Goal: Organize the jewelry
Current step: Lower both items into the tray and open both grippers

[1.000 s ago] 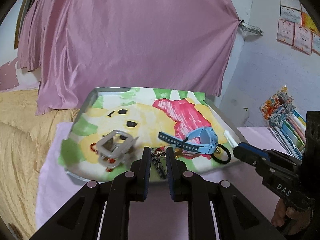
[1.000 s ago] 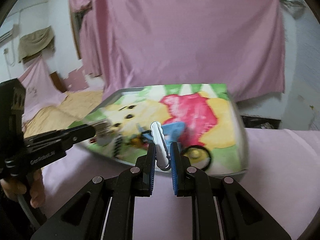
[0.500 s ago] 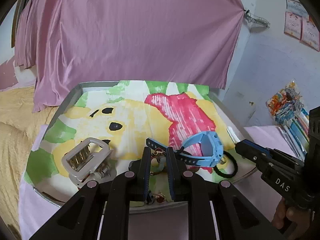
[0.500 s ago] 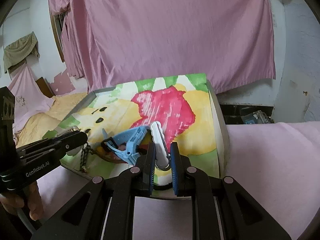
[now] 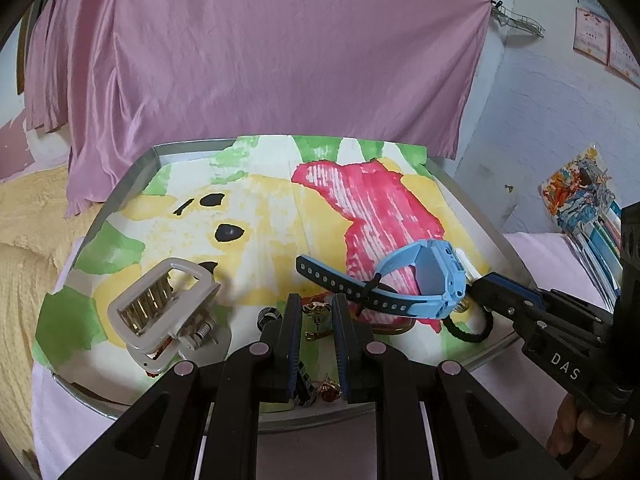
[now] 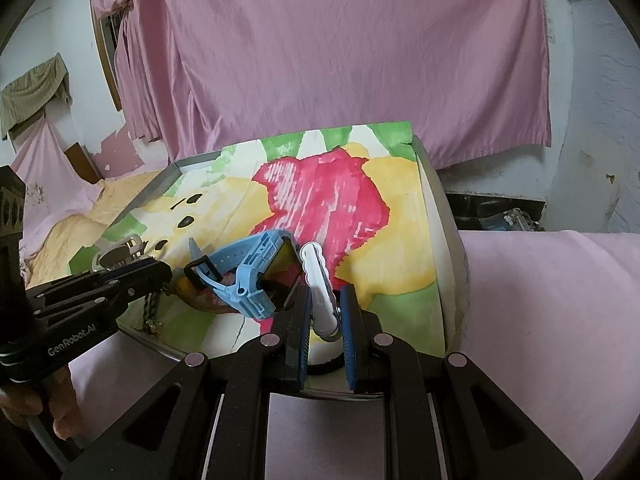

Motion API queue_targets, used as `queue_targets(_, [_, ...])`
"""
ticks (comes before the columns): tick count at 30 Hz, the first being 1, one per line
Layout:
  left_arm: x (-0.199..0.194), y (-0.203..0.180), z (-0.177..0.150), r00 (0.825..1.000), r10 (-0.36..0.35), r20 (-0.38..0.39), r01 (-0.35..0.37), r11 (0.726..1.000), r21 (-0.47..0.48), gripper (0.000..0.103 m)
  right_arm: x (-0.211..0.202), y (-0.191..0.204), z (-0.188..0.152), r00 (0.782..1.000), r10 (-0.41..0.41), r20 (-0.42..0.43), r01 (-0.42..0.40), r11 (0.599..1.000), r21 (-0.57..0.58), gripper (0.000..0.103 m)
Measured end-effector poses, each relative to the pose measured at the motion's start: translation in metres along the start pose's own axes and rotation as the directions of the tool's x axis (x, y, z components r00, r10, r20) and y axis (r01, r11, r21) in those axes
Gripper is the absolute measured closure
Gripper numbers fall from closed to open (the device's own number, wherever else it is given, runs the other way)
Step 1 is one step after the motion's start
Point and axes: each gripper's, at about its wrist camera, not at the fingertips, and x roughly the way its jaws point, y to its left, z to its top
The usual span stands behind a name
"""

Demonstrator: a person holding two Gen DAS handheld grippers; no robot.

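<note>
White clip [image 6: 318, 280] between fingers [image 6: 303, 320]

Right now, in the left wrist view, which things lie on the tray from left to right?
Hair claw → left gripper over small trinkets → blue watch → black hair tie → right gripper, shut on a white clip.
</note>
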Motion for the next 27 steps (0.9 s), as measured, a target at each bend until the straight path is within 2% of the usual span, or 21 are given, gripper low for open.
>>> queue_targets(17, [0.0007,-0.0012,-0.0003,1.0,0.005,-0.004,-0.005,1.0,0.008,0.088,0.0034,0.0015,-0.0005,1.0,-0.018,-0.021,0.018,1.0,-0.02,0.09])
queue_targets(27, [0.0007,-0.0005,-0.0009,1.0,0.006,0.0,-0.006,1.0,0.002,0.088,0.0001,-0.002,-0.0016,1.0,-0.013,-0.002,0.013,1.0,-0.001,0.09])
